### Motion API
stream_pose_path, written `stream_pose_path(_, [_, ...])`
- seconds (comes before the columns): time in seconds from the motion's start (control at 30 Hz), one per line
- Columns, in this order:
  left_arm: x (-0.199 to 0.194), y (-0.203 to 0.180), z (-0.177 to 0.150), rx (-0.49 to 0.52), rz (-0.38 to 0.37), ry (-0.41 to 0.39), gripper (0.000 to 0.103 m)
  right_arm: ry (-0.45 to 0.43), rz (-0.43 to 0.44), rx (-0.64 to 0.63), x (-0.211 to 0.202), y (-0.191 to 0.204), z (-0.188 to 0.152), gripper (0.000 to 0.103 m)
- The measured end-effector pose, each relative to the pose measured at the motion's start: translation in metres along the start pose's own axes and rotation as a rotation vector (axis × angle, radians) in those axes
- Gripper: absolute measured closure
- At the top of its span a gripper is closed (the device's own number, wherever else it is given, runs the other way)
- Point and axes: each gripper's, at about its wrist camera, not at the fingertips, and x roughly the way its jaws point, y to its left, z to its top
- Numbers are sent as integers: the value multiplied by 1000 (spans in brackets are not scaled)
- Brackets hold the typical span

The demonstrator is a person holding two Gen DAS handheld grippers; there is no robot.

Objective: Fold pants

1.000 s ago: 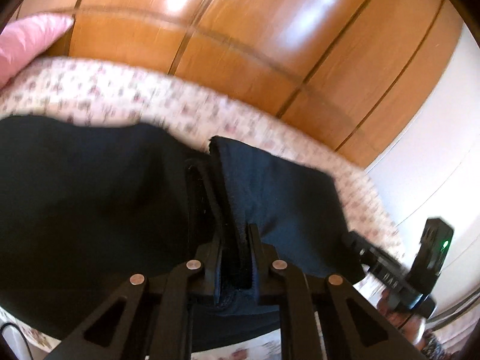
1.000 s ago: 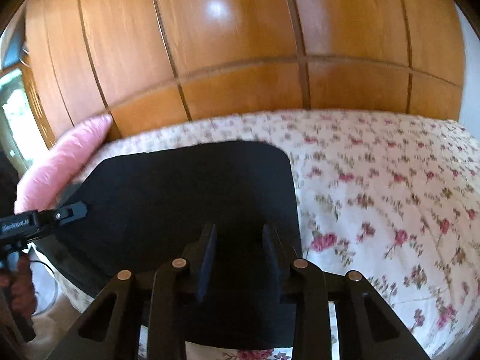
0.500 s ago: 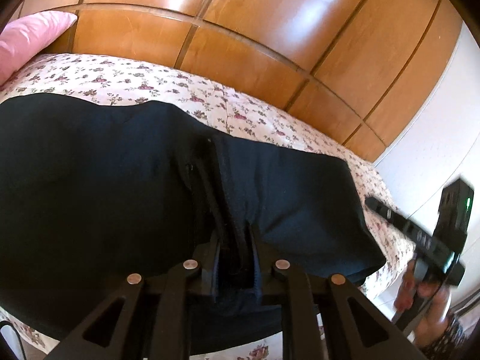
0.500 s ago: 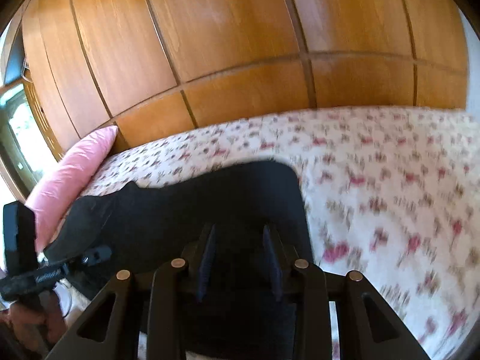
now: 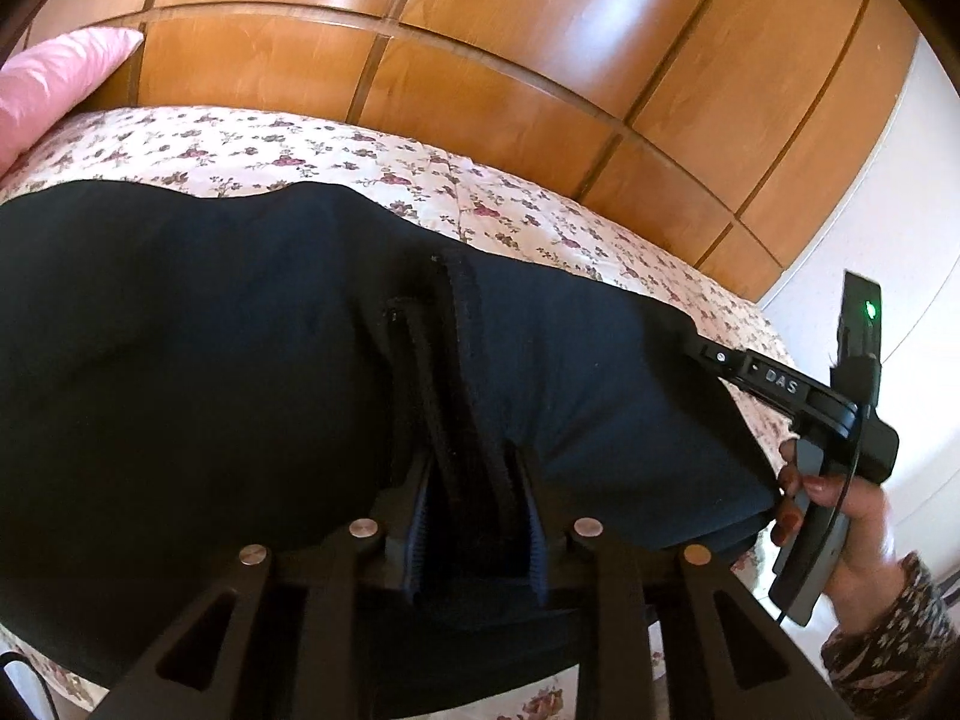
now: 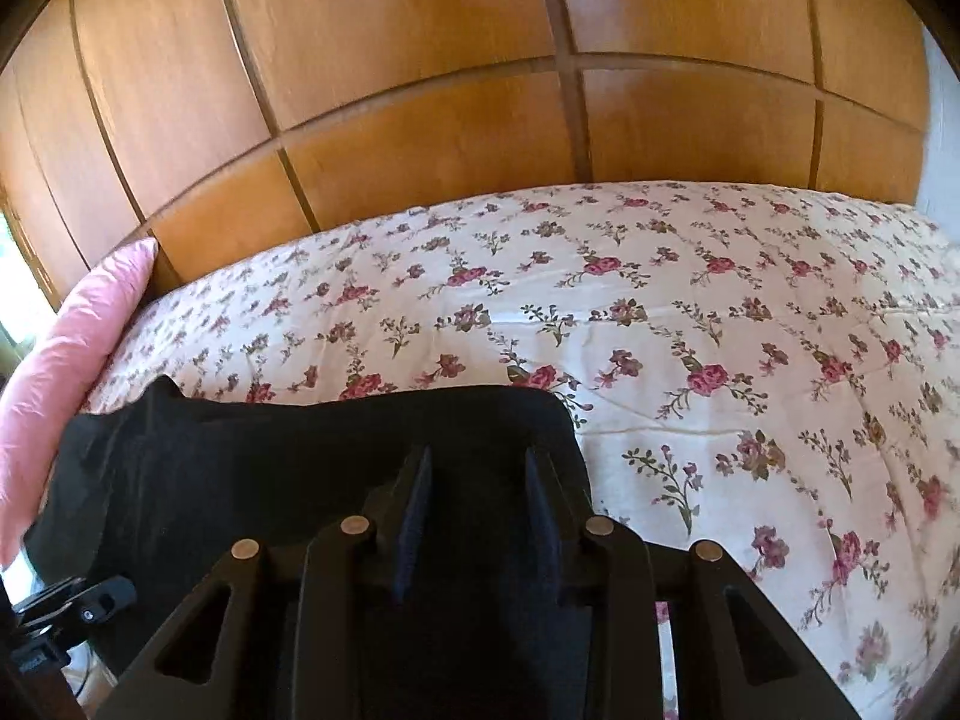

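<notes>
The dark pants (image 5: 210,372) lie folded on the flowered bed (image 6: 690,312), near its pink pillow (image 6: 72,384). The left claw (image 5: 474,480) is opening, a hem ridge between its pads; the right claw (image 6: 477,480) stands apart over the cloth. Judged: releasing a fold; next, regrip for another.

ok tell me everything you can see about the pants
The pants are dark navy, almost black, in soft matte cloth, lying folded and mostly flat on the flowered bedspread at its near edge. A raised ridge of stitched hem stands between the fingers of the left gripper, whose jaws are opening around it. The right gripper hangs over the rounded right end with nothing visibly pinched.
</notes>
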Motion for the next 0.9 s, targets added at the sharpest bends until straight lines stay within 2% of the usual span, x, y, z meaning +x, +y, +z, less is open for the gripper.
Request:
stream_pose_path(0.1, [-15, 6, 0, -33, -3, -16, 74, -65, -3, 6, -27, 7, -8, 71])
stream_pose_path(0.2, [-37, 11, -3, -31, 7, -78, 74, -105, 28, -42, -49, 24, -20, 70])
stream_pose_path(0.3, [-60, 17, -7, -37, 61, -140, 74, -78, 127, -78, -56, 47, -35, 70])
stream_pose_path(0.4, [-82, 35, -10, -100, 93, -192, 74, -41, 205, -150, -54, 77, -50, 70])
stream_pose_path(0.6, [-127, 91, -28, -335, 207, -280, 69, 33, 315, -317, -47, 130, -81, 70])
stream_pose_path(0.67, [-142, 113, -36, -428, 254, -295, 67, 81, 290, -381, -38, 142, -94, 70])
stream_pose_path(0.73, [-154, 132, -43, -505, 294, -300, 67, 49, 258, -432, -41, 148, -102, 69])
stream_pose_path(0.83, [-168, 159, -54, -628, 331, -311, 66, 59, 275, -402, -40, 144, -101, 69])
stream_pose_path(0.9, [-172, 172, -59, -700, 330, -314, 65, 64, 293, -372, -39, 138, -99, 69])
